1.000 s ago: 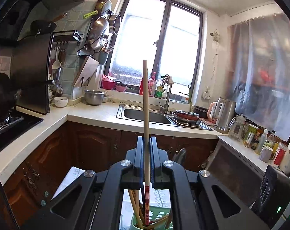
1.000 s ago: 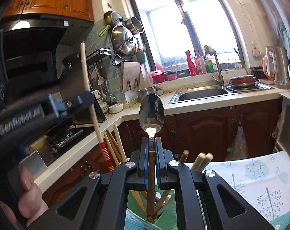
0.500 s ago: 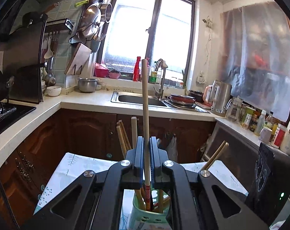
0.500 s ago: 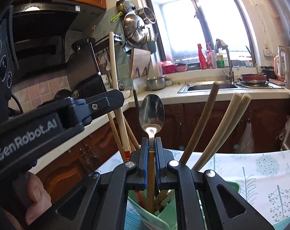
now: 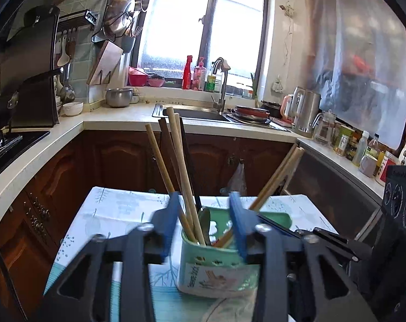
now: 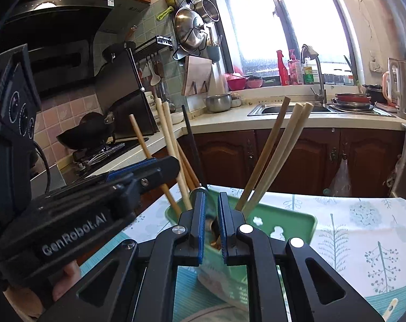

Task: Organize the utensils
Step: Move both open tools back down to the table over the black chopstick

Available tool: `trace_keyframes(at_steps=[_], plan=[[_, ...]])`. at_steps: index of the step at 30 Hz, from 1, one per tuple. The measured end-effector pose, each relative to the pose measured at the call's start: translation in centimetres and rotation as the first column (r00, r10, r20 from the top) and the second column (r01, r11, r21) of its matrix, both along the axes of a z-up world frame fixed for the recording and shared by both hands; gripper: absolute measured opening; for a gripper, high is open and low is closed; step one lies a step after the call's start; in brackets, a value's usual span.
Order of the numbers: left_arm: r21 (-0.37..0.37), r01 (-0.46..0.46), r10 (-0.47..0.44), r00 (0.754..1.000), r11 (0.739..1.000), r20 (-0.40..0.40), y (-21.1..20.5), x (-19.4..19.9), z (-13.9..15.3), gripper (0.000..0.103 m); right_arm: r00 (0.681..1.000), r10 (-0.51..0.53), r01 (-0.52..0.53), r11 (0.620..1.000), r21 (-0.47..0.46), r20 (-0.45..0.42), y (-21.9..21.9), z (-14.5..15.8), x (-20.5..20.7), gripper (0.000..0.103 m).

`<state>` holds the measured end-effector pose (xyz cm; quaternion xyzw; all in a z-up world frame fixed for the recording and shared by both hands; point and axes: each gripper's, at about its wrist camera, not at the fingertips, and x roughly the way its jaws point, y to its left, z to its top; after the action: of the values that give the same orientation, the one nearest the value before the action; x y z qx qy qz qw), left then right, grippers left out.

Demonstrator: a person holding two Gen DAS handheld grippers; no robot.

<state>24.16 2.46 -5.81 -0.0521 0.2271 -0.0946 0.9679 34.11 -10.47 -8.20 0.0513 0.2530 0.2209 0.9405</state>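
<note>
Both tools, left tool [image 5: 205, 225] and right tool [image 6: 209, 222], are opening empty just above the green holder [image 5: 216, 265].

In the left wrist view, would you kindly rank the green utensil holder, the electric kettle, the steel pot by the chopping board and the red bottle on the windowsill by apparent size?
1. Green utensil holder, though nearness inflates it.
2. Electric kettle.
3. Steel pot.
4. Red bottle, close to the pot, so that order is unsure.

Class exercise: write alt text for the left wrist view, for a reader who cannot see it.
The left gripper, its jaws opening, frames a green utensil holder of wooden chopsticks on a tree-patterned tablecloth; a kitchen sink lies behind.
</note>
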Motion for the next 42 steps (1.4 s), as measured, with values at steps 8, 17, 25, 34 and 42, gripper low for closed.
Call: trace_keyframes(at_steps=[8,17,25,34,42], plan=[[-0.002,0.025,-0.025,0.994,1.000,-0.107,-0.1,-4.1,0.5,0.061,0.994,0.009,-0.017,0.997,-0.072,-0.106,-1.3,1.3,-7.1,0.010],[0.061,0.005,0.012,0.958,0.998,-0.286,-0.2,-10.7,-1.2,0.072,0.953,-0.052,0.007,0.988,-0.151,-0.299,-2.9,-0.2,-16.9,0.011],[0.107,-0.002,0.046,0.912,0.994,-0.407,-0.9,-15.5,-4.1,0.082,0.909,-0.135,0.071,0.982,-0.173,-0.395,-6.4,-0.8,-24.0,0.026],[0.126,0.087,-0.004,0.835,0.988,-0.550,-3.3,-17.0,-8.1,0.082,0.863,-0.242,0.139,0.957,-0.254,-0.443,-10.9,-2.0,-30.4,0.036],[0.116,0.147,-0.052,0.809,0.982,-0.586,-5.9,-17.3,-9.2,0.082,0.819,-0.294,0.171,0.945,-0.279,-0.492,-13.8,-3.8,-32.0,0.036]])
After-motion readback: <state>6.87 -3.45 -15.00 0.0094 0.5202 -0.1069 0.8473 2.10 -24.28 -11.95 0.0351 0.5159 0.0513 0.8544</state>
